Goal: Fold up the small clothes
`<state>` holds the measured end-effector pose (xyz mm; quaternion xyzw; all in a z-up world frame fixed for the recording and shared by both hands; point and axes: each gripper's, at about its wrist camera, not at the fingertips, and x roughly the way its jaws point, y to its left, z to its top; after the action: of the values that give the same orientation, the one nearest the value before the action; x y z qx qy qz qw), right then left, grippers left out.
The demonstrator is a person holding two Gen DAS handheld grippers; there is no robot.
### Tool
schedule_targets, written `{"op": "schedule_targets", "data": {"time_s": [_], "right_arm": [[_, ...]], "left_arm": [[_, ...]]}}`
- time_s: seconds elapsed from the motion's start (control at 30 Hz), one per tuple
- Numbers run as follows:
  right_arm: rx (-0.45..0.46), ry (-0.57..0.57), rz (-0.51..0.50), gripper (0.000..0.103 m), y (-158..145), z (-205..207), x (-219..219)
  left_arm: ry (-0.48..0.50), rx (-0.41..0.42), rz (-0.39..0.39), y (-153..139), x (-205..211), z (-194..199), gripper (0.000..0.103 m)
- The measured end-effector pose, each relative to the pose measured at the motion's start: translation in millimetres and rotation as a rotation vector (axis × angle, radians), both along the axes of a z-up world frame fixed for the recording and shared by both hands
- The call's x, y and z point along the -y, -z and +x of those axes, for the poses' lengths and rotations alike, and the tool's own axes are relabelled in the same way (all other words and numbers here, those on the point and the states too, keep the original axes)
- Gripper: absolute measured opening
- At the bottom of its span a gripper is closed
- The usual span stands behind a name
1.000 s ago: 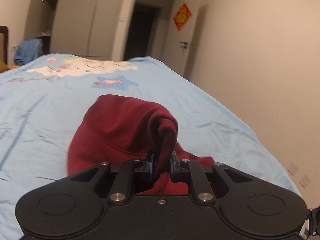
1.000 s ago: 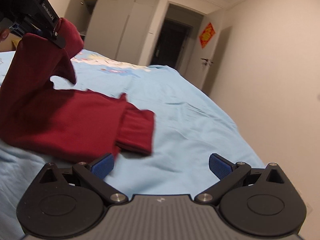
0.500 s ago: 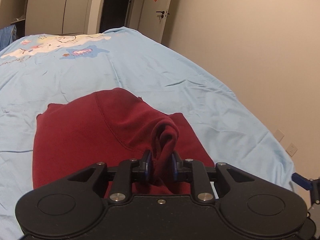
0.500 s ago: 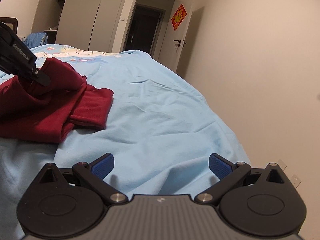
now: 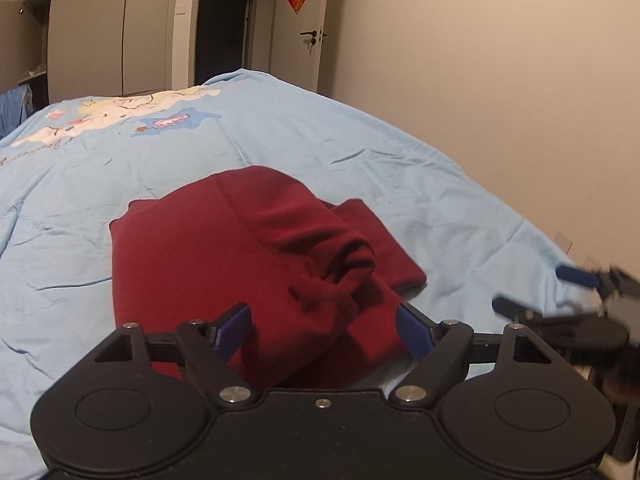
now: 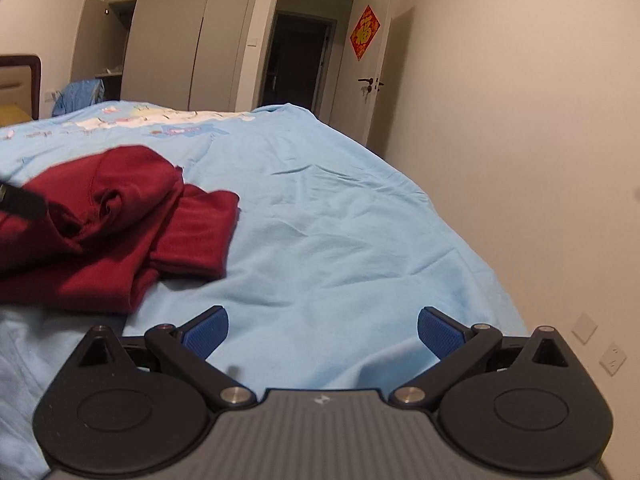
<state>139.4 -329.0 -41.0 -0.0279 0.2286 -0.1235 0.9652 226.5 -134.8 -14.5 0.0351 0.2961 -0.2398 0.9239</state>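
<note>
my left gripper (image 5: 325,330) is opening its jaws over the near edge of the dark red garment (image 5: 240,264), and a bunched fold of cloth is lying between the blue pads (image 5: 234,326) without being pressed by them. the garment is lying folded on the light blue bedsheet (image 5: 360,152). my right gripper (image 6: 323,330) is hovering with its jaws spread wide and empty above bare sheet, to the right of the garment.
</note>
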Motion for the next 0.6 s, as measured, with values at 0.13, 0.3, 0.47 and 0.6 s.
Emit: {"op": "schedule_targets", "data": {"time_s": [0.13,0.3,0.47,0.6], "right_arm": [[-0.026,-0.085,0.101,0.103,-10,25,11],[-0.107,-0.202,0.223,0.103,-17,61,19],[-0.092,-0.285,0.382,0.103,-33,91,27],[-0.070,-0.360,0.513,0.103,-43,122,26]], "left_arm": [[0.002,0.034,0.065,6,7,-7,0.080],[0.004,0.080,0.150,8,15,-7,0.059],[-0.006,0.087,0.157,8,14,-3,0.042],[0.007,0.084,0.150,9,16,-2,0.028]]}}
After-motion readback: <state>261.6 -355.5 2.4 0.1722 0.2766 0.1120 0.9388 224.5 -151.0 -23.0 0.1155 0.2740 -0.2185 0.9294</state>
